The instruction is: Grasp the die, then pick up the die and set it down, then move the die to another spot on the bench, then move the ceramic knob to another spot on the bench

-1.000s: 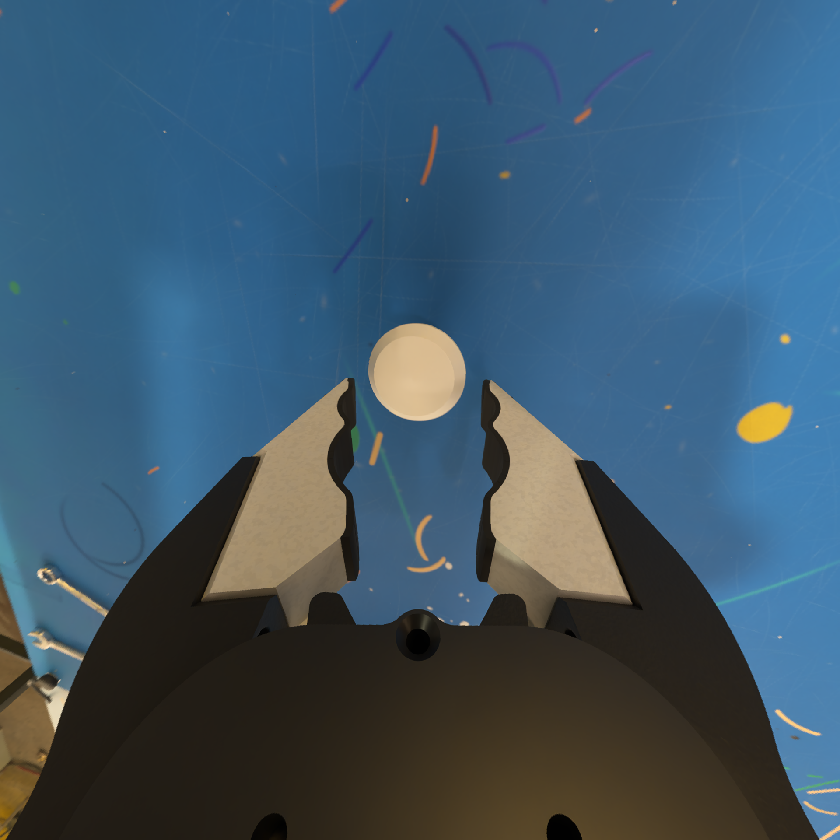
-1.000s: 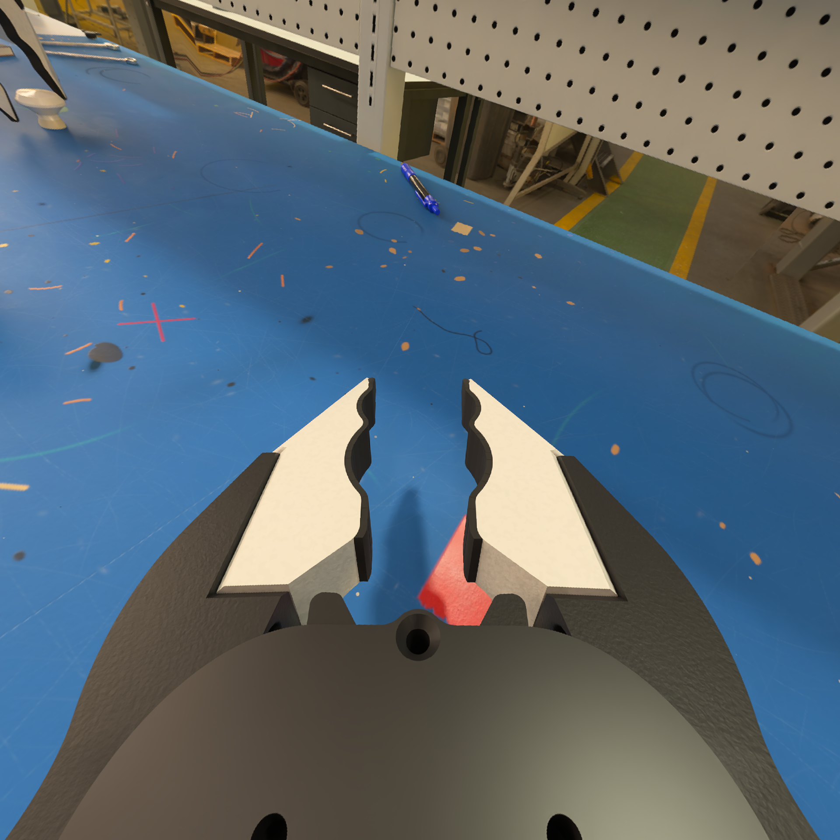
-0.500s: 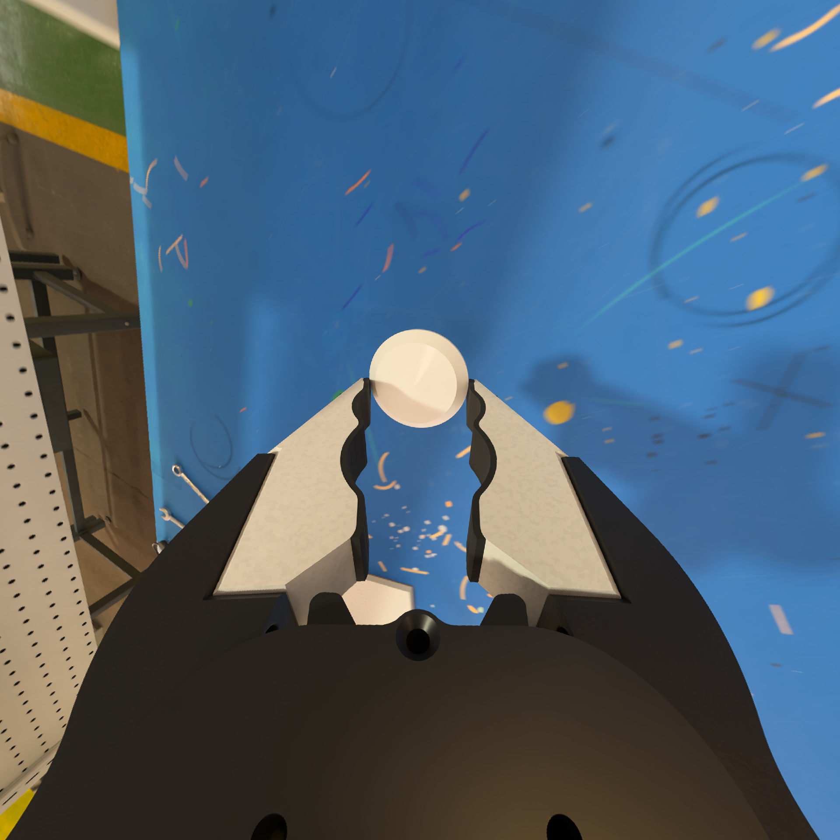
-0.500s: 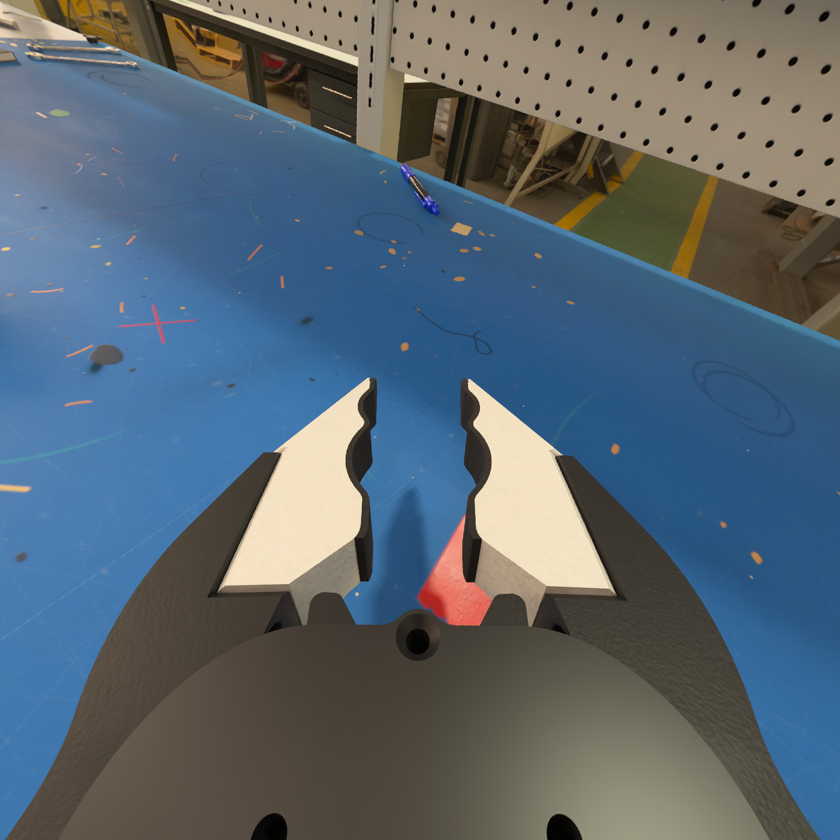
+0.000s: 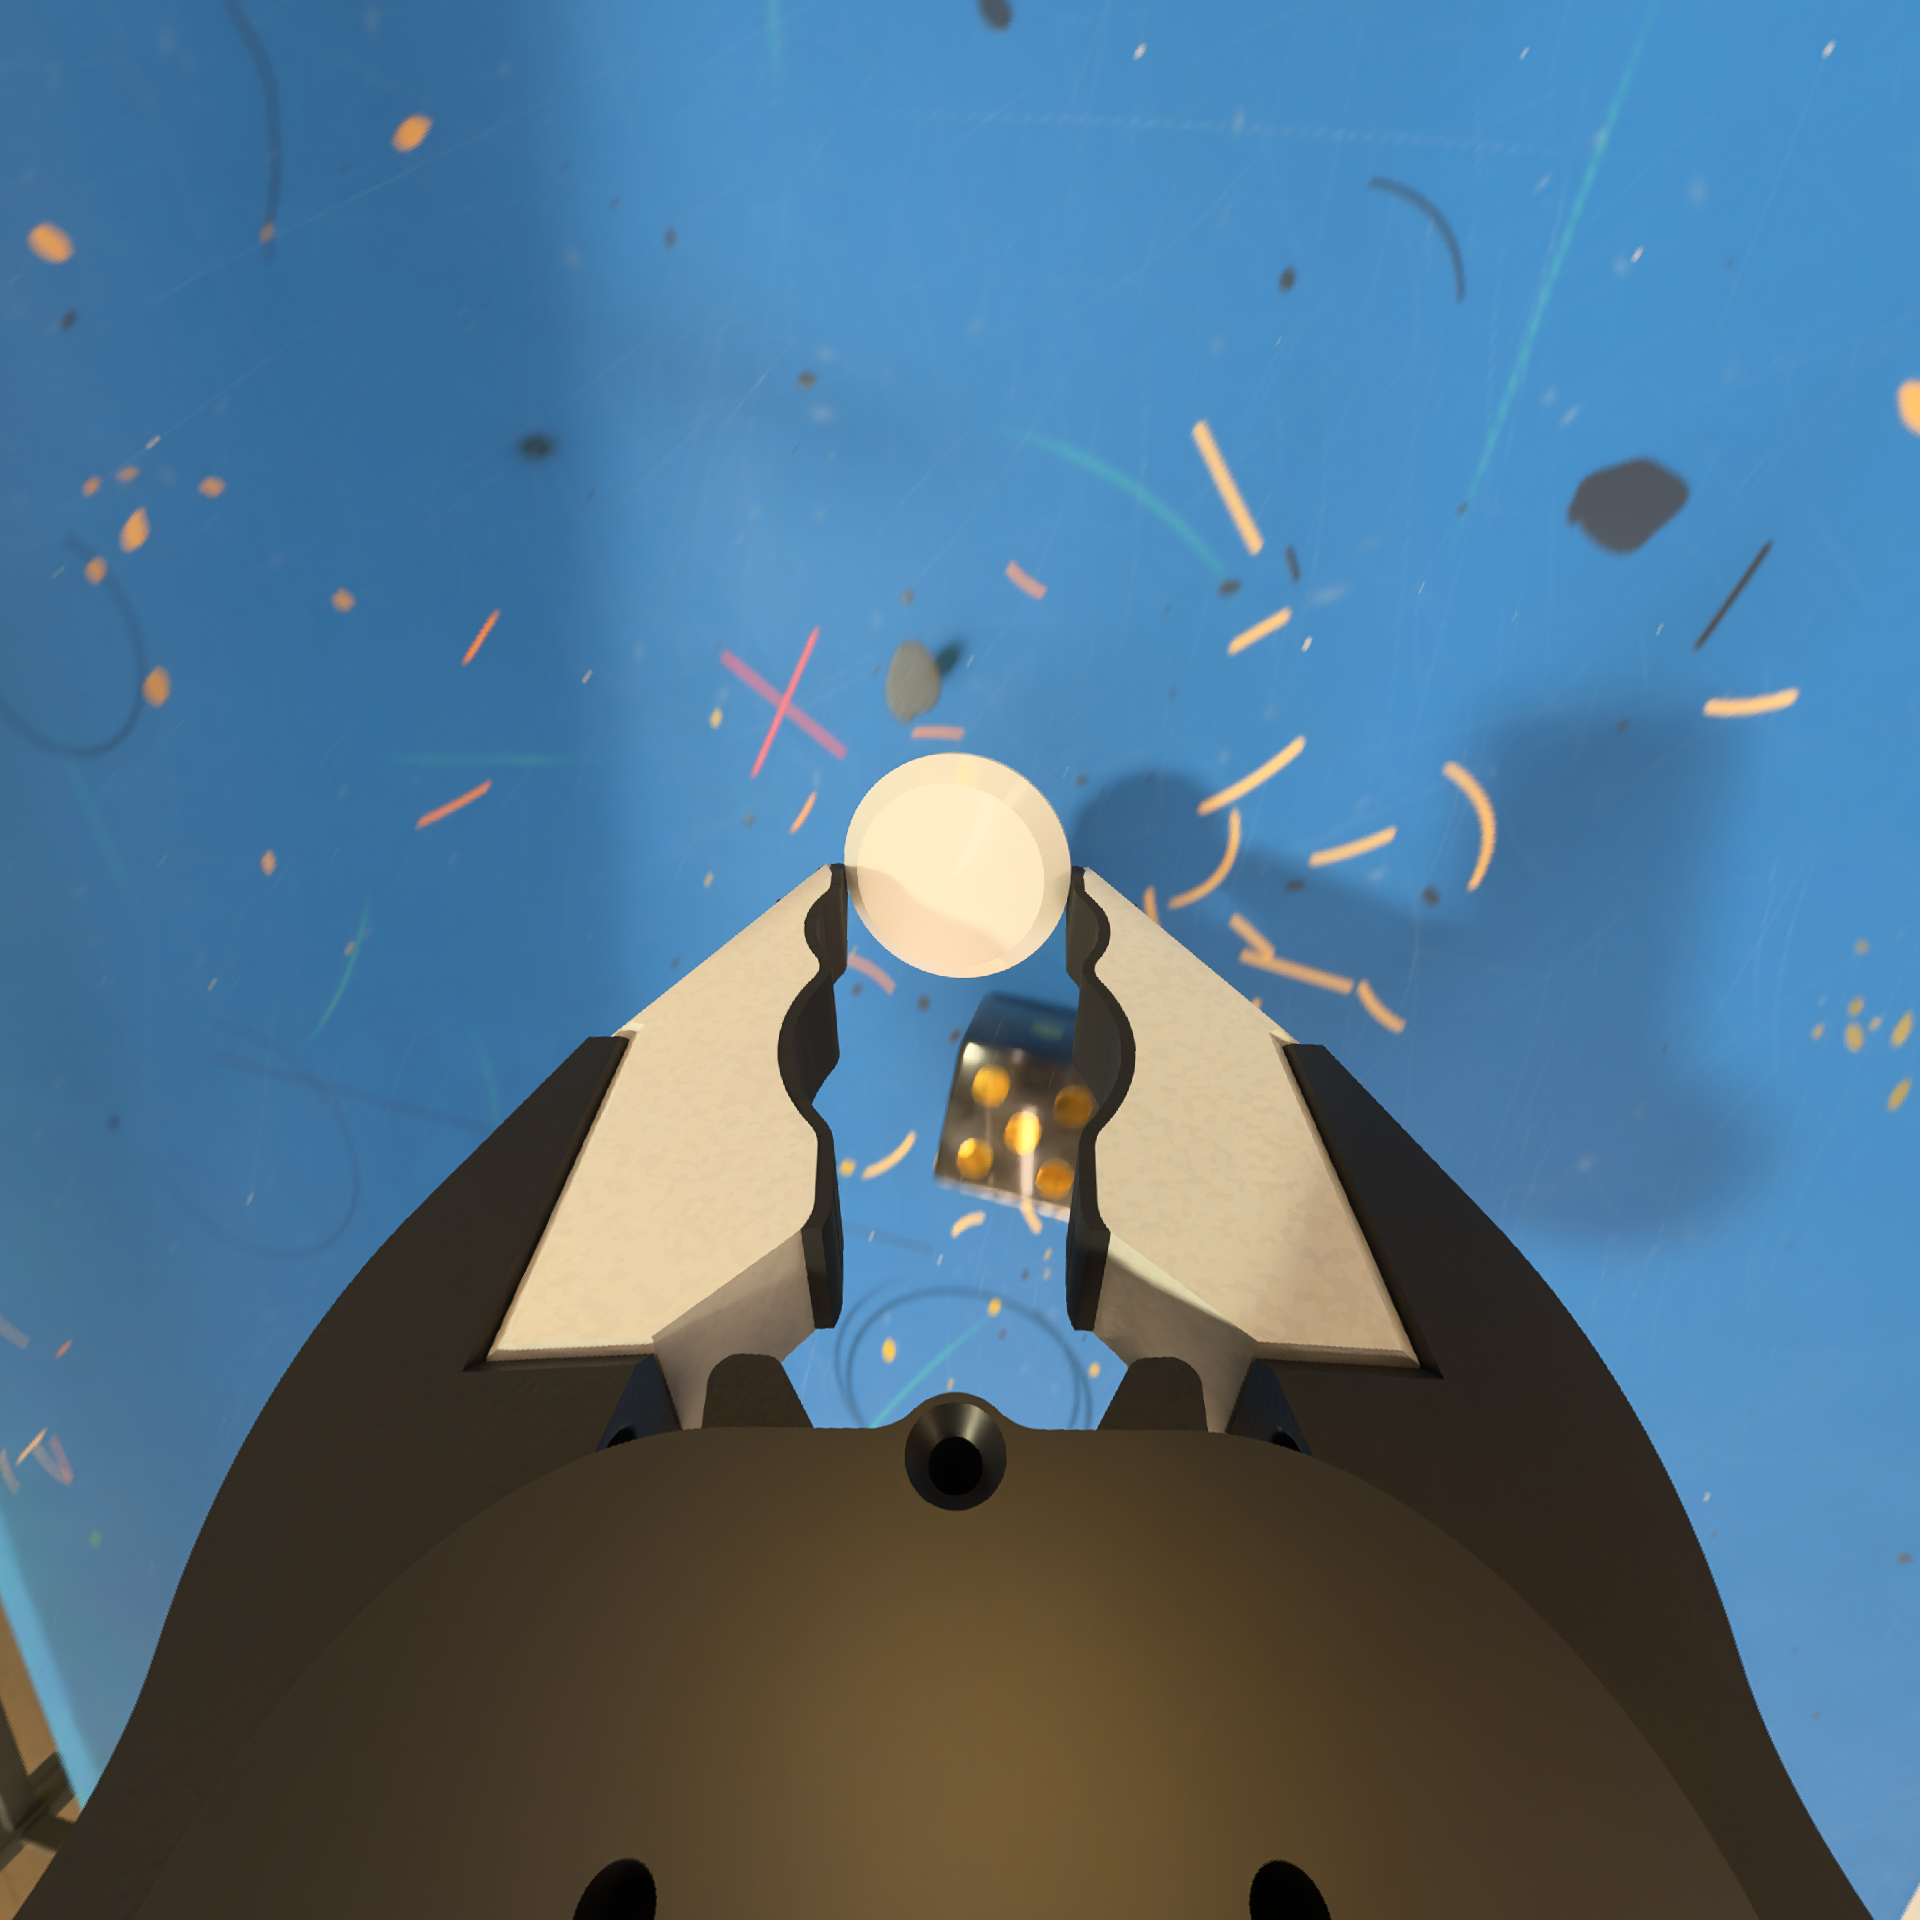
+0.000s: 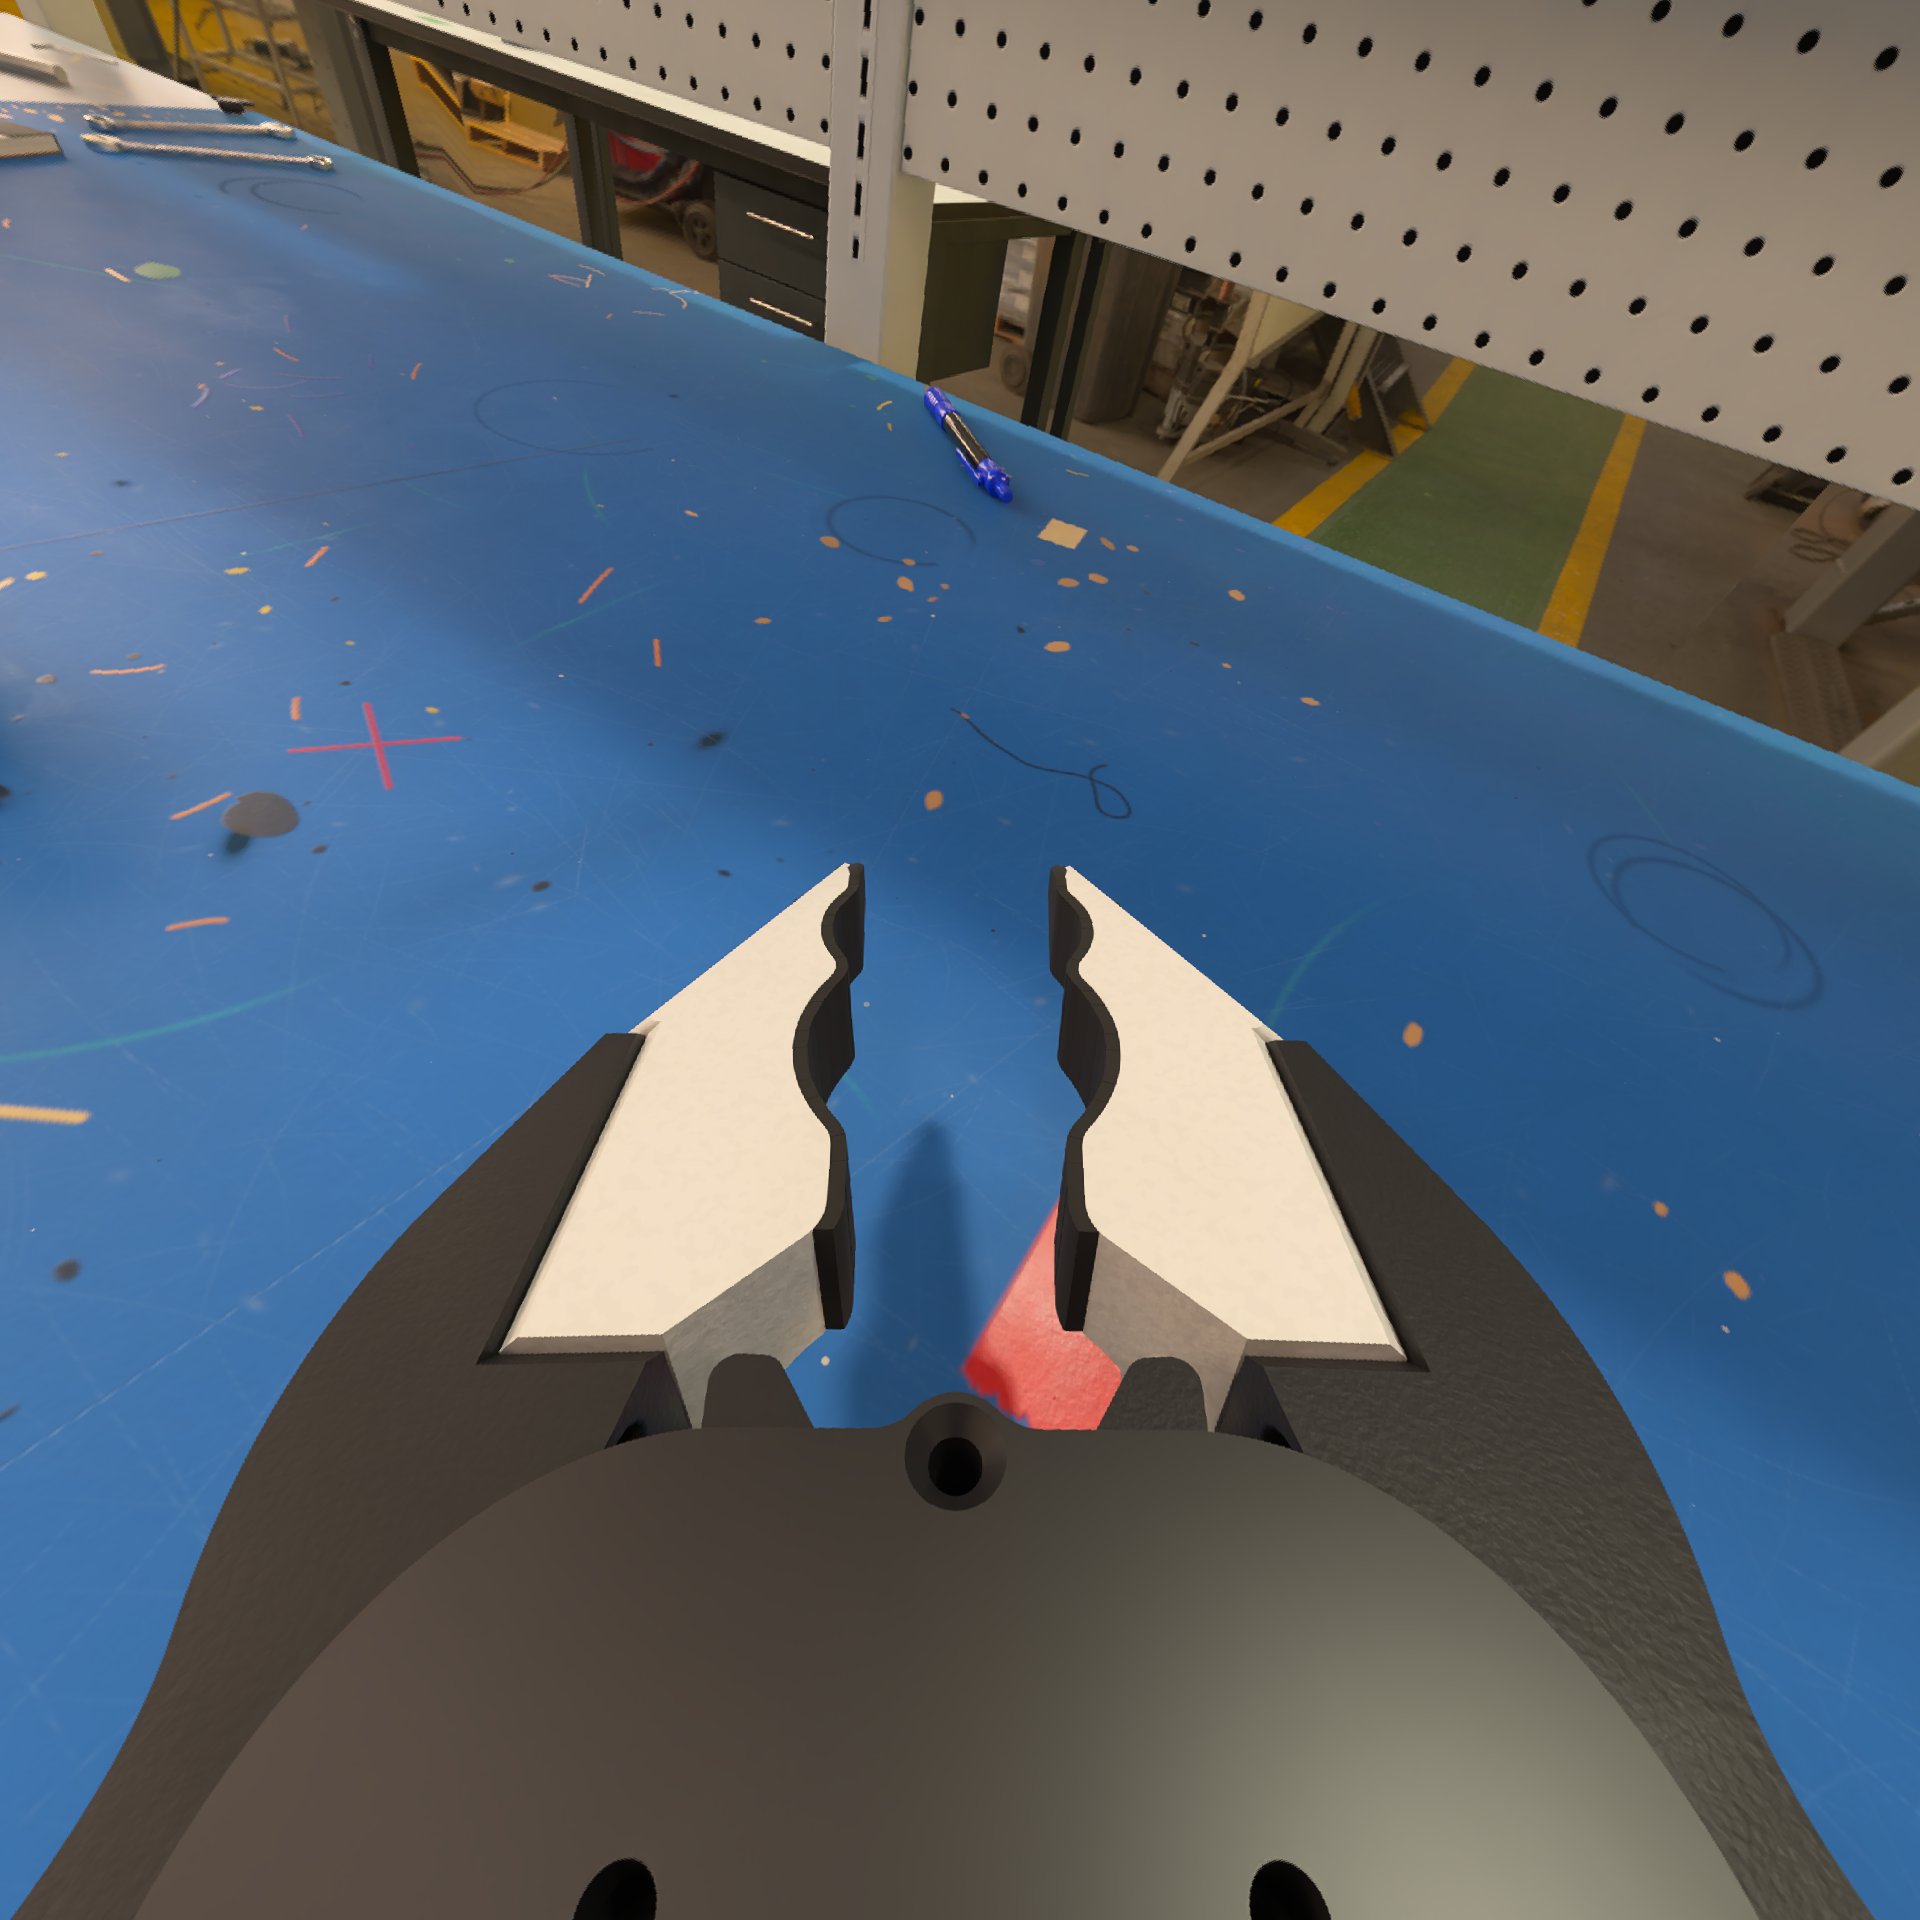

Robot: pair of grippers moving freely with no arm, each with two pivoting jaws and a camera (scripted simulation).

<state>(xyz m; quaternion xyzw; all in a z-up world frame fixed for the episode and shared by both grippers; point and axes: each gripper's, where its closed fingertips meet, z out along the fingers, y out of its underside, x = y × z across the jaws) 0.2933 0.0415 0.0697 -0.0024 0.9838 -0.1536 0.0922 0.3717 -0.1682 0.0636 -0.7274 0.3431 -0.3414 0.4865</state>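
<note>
In the left wrist view my left gripper [image 5: 956, 878] is shut on the cream ceramic knob [image 5: 954, 864], pinched between its fingertips and held above the blue bench [image 5: 416, 935]. The die [image 5: 1013, 1127], dark and clear with gold pips, lies on the bench below, seen between the fingers and partly hidden by the right finger. In the right wrist view my right gripper [image 6: 956, 878] is open and empty, low over the bench [image 6: 520, 935]. A red patch [image 6: 1039, 1340] shows under its right finger.
A red cross [image 5: 784, 701] and a grey spot [image 5: 912, 681] mark the bench beyond the knob; both also show in the right wrist view, the cross [image 6: 376, 743] at left. A blue pen [image 6: 966, 445] lies near the far edge. Wrenches [image 6: 197, 140] lie far left. Pegboard [image 6: 1455, 156] stands behind.
My left gripper closed on the knob, lifted it and carried it across the bench; the die now shows below it. The knob has gone from the right wrist view. The right gripper has not moved.
</note>
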